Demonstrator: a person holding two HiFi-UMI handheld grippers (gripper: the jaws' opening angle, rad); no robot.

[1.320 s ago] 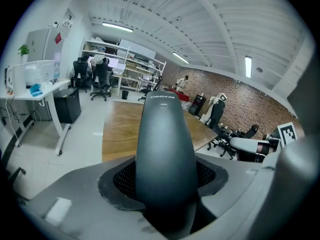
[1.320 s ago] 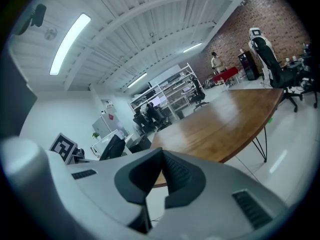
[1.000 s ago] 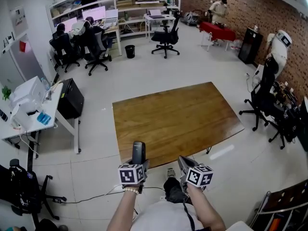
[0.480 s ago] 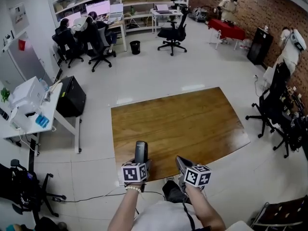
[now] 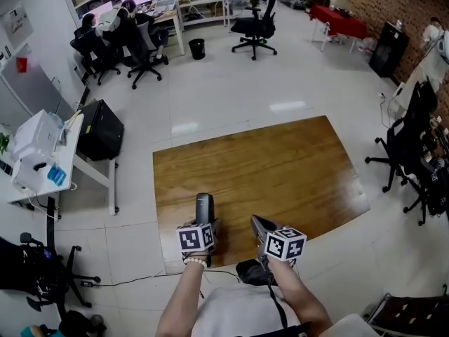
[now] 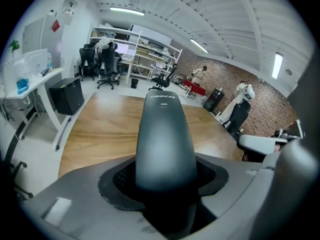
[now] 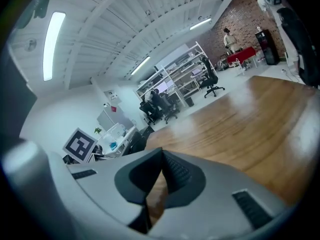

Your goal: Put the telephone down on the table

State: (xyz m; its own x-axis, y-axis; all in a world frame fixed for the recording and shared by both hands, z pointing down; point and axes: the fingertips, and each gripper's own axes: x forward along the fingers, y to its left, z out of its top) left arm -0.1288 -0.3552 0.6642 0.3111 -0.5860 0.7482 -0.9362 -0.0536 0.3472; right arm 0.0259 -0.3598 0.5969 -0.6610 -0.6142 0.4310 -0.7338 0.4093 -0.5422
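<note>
Left fingers [image 6: 119,178]: clamped on the lower part of the telephone [image 6: 165,134], one dark pad on each side.
Telephone: a dark, smooth handset with small pale print at its far end. It sticks forward out of the left gripper [image 6: 165,170] and is held over the near edge of the counter [image 6: 100,129], not lying on it.
Right fingers [image 7: 134,178]: drawn together with only a sliver between them, and nothing in it.
Right gripper [image 7: 157,180]: just beside the left one, also at the counter's near edge.
Forearms: bare, one behind each marker cube.
Counter: brown wood, glossy.
Floor [image 5: 231,97]: pale tiles.
Farther off: black office chairs [image 5: 254,27], and a white desk [image 5: 63,167] at the left.
</note>
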